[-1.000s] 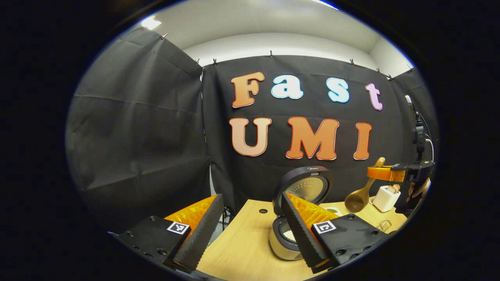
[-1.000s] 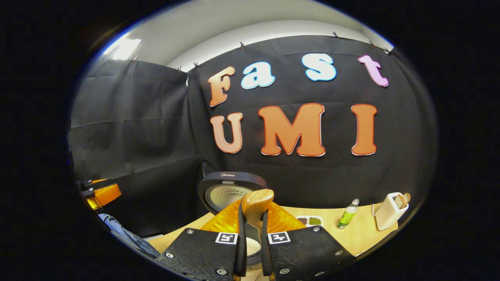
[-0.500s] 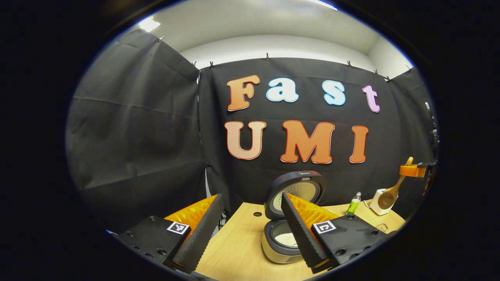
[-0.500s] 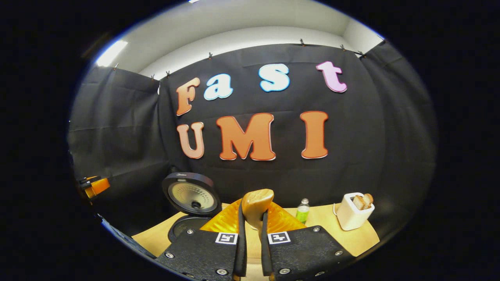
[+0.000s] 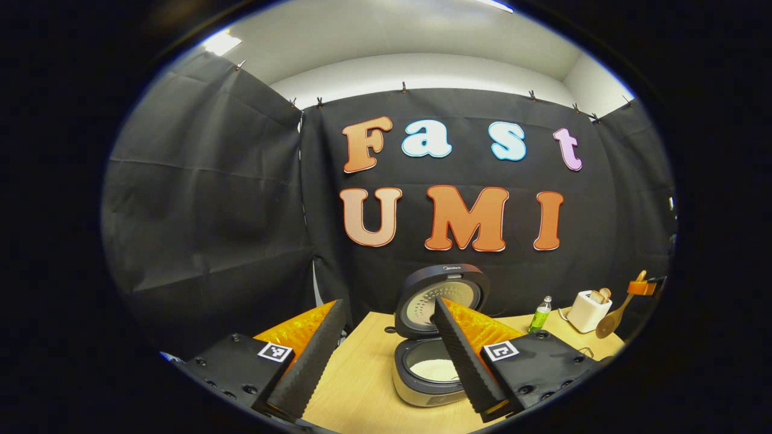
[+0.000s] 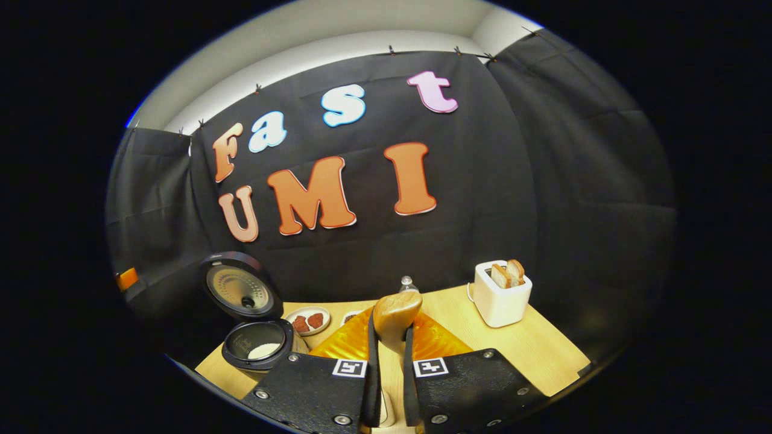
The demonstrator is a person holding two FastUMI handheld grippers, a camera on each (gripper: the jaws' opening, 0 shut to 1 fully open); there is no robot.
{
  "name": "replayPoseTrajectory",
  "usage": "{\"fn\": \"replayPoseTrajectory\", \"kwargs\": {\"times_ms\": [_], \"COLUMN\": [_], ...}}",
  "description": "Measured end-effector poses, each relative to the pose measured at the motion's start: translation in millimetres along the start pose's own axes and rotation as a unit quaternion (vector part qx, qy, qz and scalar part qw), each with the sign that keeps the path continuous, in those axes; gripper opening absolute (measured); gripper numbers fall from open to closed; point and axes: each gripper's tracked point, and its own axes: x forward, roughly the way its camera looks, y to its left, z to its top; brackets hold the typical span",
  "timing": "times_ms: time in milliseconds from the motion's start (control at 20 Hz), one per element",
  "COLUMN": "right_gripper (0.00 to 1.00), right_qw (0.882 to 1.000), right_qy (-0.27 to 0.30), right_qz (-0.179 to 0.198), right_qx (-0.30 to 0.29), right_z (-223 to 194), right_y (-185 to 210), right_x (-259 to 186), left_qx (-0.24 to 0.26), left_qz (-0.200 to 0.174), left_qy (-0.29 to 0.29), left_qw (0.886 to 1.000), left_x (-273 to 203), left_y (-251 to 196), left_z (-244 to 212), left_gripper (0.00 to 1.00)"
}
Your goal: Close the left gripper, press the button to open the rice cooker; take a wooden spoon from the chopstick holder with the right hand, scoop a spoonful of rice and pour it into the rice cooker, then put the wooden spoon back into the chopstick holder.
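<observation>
On one table [image 6: 543,355]: one rice cooker [image 6: 256,343]; right gripper [image 6: 390,386] clamps one wooden spoon [image 6: 395,316]; left gripper [image 5: 386,355] spread

Rice cooker [image 6: 256,346] left on table [image 6: 537,355]; plate [image 6: 307,320] behind it; toaster [image 6: 500,293] right.

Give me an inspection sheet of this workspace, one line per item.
Surface: wooden table, bare in front of the toaster.
Job's things: rice cooker open, lid up, white rice inside; wooden spoon held by its handle.
Clutter: white toaster with bread, green bottle, small plate with brown pieces.
Grippers: left gripper open, holding nothing; right gripper shut on the spoon.
Cables: nothing seen.
Surroundings: black cloth wall, pale ceiling.
</observation>
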Motion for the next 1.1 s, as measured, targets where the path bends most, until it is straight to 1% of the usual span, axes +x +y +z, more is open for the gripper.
{"fn": "replayPoseTrajectory", "kwargs": {"times_ms": [100,250,350,400,550,650,850,900,1000,1050,1100], "right_gripper": [0.14,0.14,0.14,0.14,0.14,0.14,0.14,0.15,0.21,0.26,0.33], "right_qw": [1.0,0.998,0.996,0.994,0.991,0.99,0.984,0.984,0.98,0.979,0.978], "right_qy": [0.019,0.048,0.071,0.08,0.098,0.107,0.125,0.115,0.131,0.135,0.137], "right_qz": [-0.01,-0.016,-0.019,-0.019,-0.026,-0.029,-0.027,-0.032,-0.05,-0.061,-0.067], "right_qx": [0.013,0.037,0.058,0.069,0.083,0.085,0.121,0.133,0.142,0.142,0.141], "right_z": [-23,-60,-85,-96,-122,-134,-155,-150,-156,-158,-156], "right_y": [-19,-35,-44,-47,-57,-64,-74,-74,-88,-96,-101], "right_x": [5,21,32,37,53,57,60,64,65,66,61], "left_qx": [0.007,0.012,0.009,0.009,0.015,0.016,0.015,0.016,0.019,0.02,0.019], "left_qz": [0.008,0.018,0.027,0.031,0.041,0.045,0.052,0.053,0.054,0.053,0.051], "left_qy": [0.001,0.004,0.009,0.012,0.017,0.017,0.019,0.02,0.018,0.017,0.016], "left_qw": [1.0,1.0,1.0,0.999,0.999,0.999,0.998,0.998,0.998,0.998,0.998], "left_x": [-5,-16,-22,-25,-35,-41,-47,-48,-49,-50,-49], "left_y": [-3,-5,-5,-6,-8,-9,-10,-11,-12,-13,-15], "left_z": [1,0,-3,-3,-5,-4,-3,-3,-1,-1,0], "left_gripper": [0.99,1.0,0.97,1.0,1.0,1.0,1.0,1.0,1.0,0.99,1.0]}}
